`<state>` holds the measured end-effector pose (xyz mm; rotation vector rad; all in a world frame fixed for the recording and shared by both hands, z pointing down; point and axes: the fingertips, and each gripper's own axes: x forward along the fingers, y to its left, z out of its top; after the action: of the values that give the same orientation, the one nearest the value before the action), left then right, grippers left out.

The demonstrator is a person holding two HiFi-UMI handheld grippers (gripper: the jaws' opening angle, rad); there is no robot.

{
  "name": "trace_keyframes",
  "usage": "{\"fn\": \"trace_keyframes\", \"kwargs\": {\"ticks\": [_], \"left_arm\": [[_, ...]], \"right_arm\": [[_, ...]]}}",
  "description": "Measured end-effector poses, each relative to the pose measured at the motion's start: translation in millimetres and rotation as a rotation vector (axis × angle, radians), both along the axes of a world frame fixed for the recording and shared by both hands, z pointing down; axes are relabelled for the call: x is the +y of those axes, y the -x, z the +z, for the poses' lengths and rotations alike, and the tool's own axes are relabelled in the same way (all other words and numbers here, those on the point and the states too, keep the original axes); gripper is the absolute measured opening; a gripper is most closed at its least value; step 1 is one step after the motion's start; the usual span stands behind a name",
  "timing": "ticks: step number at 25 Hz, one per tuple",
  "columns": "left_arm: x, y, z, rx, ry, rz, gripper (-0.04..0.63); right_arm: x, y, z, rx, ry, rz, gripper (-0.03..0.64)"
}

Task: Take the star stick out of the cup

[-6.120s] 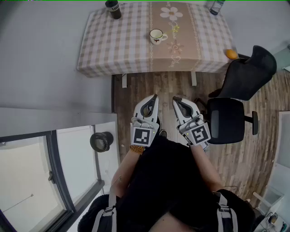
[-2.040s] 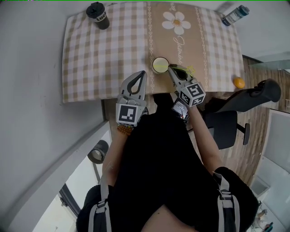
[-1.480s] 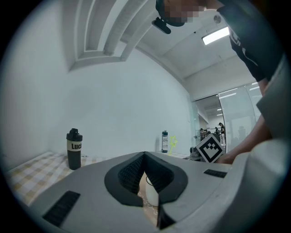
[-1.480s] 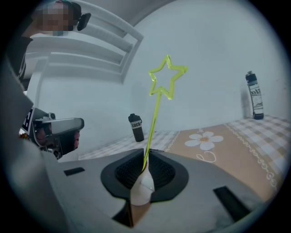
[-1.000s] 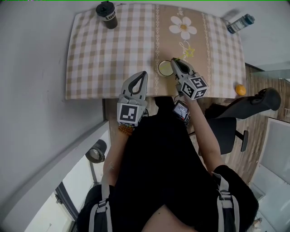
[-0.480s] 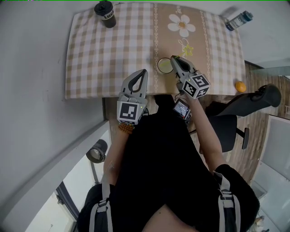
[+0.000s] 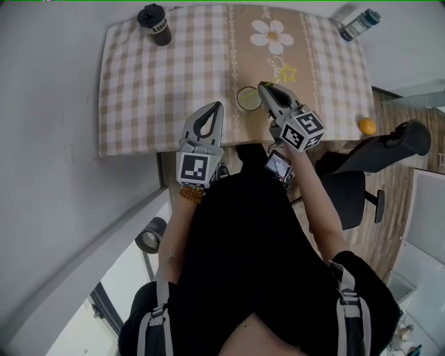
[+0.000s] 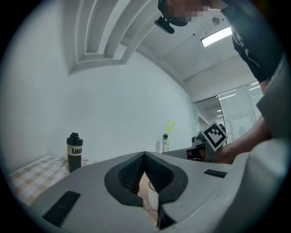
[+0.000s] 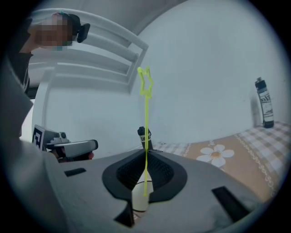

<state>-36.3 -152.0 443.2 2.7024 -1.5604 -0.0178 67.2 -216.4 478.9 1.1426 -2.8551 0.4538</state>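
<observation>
Tumbler, black, stands at eleven o'clock on the checked table, well apart from the work. The left gripper hangs over the six o'clock edge with its jaws pressed together on nothing. It is idle, just beside the cup at the cup's eight o'clock.

The cup sits near that same edge, on the brown runner. At its two o'clock the right gripper has its jaws pinched on the thin yellow star stick. The star points up and away toward one o'clock. In the right gripper view the stick's lower end hangs just below the jaws, in front of the cup's white wall. I judge the lift is under way and the stick close to free, though I cannot tell whether its tip has cleared the rim.

The next move looks like a straight raise, then a carry sideways.

A bottle lies at one o'clock and an orange at four.
</observation>
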Motion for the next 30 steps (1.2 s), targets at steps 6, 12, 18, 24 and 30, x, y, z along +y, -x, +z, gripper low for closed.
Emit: {"fn": "trace_keyframes", "kwargs": {"ticks": [6, 12, 18, 24, 30], "left_arm": [[-10.2, -3.5, -20.1, -0.002, -0.040, 0.017, 0.000], [-21.2, -11.2, -50.1, 0.003, -0.095, 0.033, -0.001], [-28.2, -17.1, -69.7, 0.035, -0.128, 0.024, -0.001], [-21.6, -23.7, -62.6, 0.050, -0.107, 0.014, 0.000], [-16.8, -26.5, -46.9, 0.049, -0.071, 0.020, 0.000]], "right_arm": [[1.9, -1.3, -23.6, -0.005, -0.034, 0.013, 0.012], [5.4, 2.9, -48.4, -0.019, -0.057, 0.005, 0.012], [11.5, 6.1, -65.0, -0.018, -0.085, 0.010, 0.012], [20.4, 5.3, -70.5, 0.005, -0.099, 0.015, 0.012], [24.0, 5.6, -59.7, 0.014, -0.069, 0.021, 0.011]]}}
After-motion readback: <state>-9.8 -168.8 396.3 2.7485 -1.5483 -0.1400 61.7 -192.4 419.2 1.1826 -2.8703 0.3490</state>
